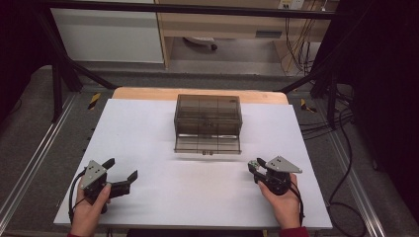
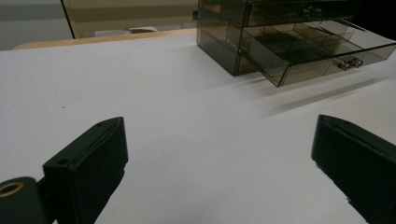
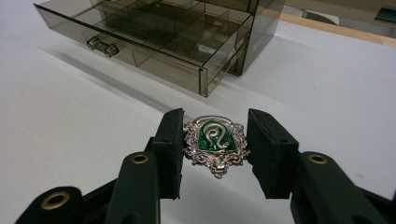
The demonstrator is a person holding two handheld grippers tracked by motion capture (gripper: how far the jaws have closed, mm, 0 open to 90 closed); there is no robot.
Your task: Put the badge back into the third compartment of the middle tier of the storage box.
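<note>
Right gripper (image 3: 215, 149) pinches badge (image 3: 215, 142) short of the drawer's (image 3: 154, 58) front edge.

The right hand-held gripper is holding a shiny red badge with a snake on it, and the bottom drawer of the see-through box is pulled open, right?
Almost. The badge is green and silver, not red, as the right gripper view shows. The rest holds: the right hand-held gripper grips it between its jaws, and the bottom drawer of the see-through box is pulled open.
</note>
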